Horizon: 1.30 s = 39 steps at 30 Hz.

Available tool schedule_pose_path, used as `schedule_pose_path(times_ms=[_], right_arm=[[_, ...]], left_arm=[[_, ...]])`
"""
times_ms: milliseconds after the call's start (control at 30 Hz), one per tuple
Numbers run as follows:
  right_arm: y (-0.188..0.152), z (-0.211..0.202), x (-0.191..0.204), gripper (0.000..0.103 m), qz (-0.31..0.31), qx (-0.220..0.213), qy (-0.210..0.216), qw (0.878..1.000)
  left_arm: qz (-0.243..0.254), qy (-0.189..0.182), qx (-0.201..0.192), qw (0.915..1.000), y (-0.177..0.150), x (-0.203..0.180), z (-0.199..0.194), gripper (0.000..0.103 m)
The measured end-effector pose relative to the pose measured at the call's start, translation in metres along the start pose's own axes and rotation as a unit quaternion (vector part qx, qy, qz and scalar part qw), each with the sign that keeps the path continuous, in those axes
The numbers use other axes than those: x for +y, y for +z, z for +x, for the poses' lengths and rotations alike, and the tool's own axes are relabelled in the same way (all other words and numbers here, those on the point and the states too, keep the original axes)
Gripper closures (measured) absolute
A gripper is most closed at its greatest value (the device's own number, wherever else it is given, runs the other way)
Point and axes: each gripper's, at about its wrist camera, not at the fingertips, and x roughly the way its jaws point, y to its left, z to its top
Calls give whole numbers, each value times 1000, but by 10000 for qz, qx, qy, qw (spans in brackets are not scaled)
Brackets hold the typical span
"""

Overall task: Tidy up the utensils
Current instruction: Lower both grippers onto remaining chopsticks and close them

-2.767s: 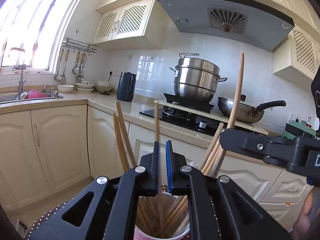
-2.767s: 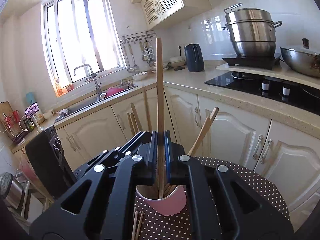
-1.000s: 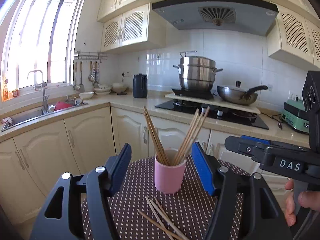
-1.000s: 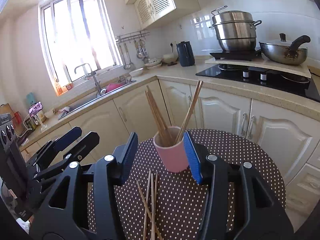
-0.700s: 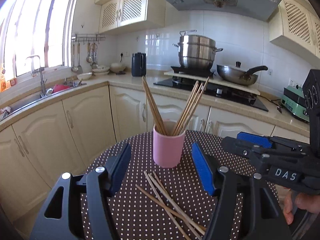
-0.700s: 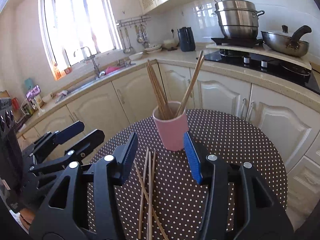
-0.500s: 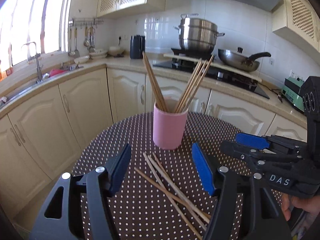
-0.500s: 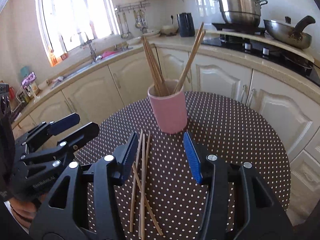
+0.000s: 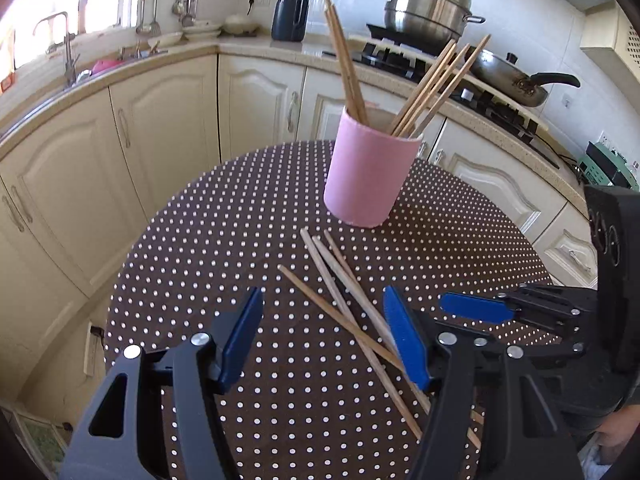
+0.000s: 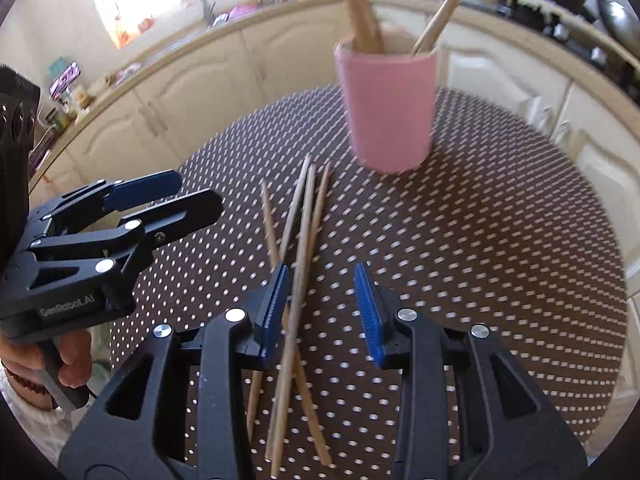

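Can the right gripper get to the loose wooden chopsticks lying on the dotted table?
Probably yes. The right gripper is open right over the loose wooden chopsticks; its jaws have just been closing, with nothing in between yet. The pink cup stands farther back, out of its way.

Both cams ride on the grippers, angled down at the dotted table (image 9: pixel 224 240) from close up. The left one faces the stove side, the right one the window side. Shared: pink cup (image 9: pixel 366 176) and loose chopsticks (image 10: pixel 300 264).
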Motion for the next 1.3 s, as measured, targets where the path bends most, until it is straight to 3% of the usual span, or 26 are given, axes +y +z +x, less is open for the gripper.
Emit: schedule_pose_path(times_ms=[200,467,900,1000,1300], right_arm=[[8,24,0,74,276,388,263,9985],[14,40,1,95,365,551,451,9968],[0,9,-52,96,531,427,421,9968],[-3,4,-60,96,522,425,456,9967],[-6,1,-63,96,492,443,516,9965]], left_arm=[[-180,8,442,9989,-5,8,15,41],[-349,-64,775,9964,-6,11,38,41],[-623,-37,1144,9915,-2,-6,74,42],[-501,114,1141,9921,0,-12,77,54],[-339,324,1222,9914,-2,0,71,75]])
